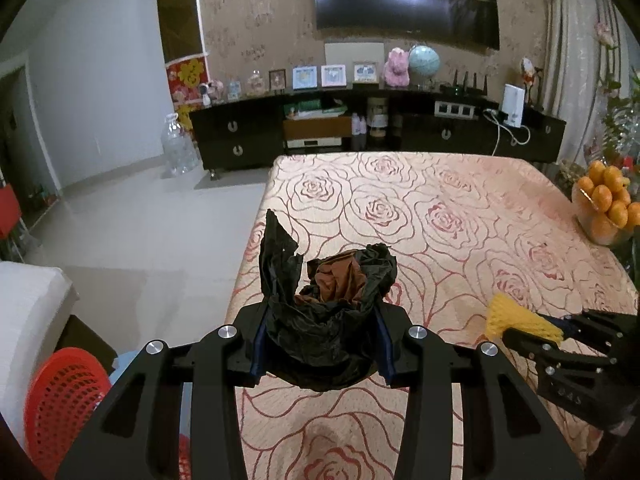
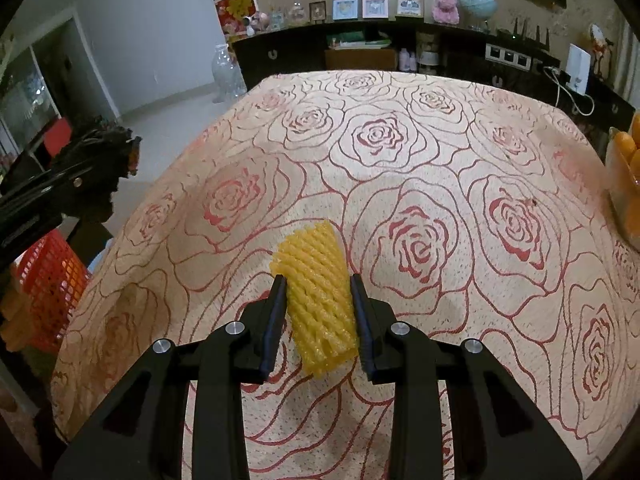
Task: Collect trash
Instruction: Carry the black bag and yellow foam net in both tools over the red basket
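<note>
My left gripper (image 1: pixel 322 320) is shut on a crumpled black plastic bag (image 1: pixel 320 332) with brown material inside, held above the left edge of the rose-patterned table (image 1: pixel 440 208). It shows at the left of the right wrist view (image 2: pixel 94 168). My right gripper (image 2: pixel 318 292) is shut on a yellow foam fruit net (image 2: pixel 316 296), held just above the tablecloth (image 2: pixel 400 152). The net also shows in the left wrist view (image 1: pixel 516 318), at the right, in the right gripper's fingers (image 1: pixel 532 340).
A red mesh basket (image 1: pixel 60 404) stands on the floor below the table's left edge; it also shows in the right wrist view (image 2: pixel 48 276). A glass bowl of oranges (image 1: pixel 608 204) sits at the table's right edge. A dark TV cabinet (image 1: pixel 360 128) lines the far wall.
</note>
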`<control>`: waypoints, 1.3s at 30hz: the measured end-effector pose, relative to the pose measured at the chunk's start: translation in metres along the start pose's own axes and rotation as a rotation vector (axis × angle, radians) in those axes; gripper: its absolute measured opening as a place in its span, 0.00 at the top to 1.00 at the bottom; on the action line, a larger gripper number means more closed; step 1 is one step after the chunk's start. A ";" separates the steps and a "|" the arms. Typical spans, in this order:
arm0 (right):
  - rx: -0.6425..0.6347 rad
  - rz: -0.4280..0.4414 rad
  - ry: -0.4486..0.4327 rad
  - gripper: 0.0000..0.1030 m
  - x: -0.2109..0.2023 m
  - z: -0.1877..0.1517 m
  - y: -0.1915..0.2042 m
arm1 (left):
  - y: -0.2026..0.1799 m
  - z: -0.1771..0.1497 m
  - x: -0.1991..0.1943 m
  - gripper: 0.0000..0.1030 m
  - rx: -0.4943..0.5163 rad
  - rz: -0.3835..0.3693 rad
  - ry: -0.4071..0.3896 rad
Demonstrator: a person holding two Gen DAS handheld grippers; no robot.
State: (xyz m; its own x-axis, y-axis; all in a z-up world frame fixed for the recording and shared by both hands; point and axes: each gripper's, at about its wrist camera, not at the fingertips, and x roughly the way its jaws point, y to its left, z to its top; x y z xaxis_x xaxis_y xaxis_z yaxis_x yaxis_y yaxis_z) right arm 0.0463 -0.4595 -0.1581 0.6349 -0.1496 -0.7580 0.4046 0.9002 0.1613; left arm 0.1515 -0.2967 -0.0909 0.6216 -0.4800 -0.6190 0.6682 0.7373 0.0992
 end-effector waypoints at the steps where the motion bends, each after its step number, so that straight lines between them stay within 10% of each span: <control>1: 0.000 0.001 -0.003 0.70 -0.001 0.001 0.001 | 0.000 0.000 -0.003 0.62 0.002 0.002 -0.004; 39: -0.056 0.087 -0.133 0.70 -0.050 0.032 0.066 | 0.062 -0.018 -0.093 0.62 -0.087 0.110 -0.073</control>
State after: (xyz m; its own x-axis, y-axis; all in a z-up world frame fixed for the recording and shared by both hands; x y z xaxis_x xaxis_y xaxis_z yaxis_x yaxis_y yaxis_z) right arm 0.0618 -0.4056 -0.0896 0.7489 -0.1197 -0.6518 0.3093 0.9330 0.1839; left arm 0.1277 -0.1980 -0.0413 0.7194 -0.4251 -0.5494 0.5586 0.8241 0.0939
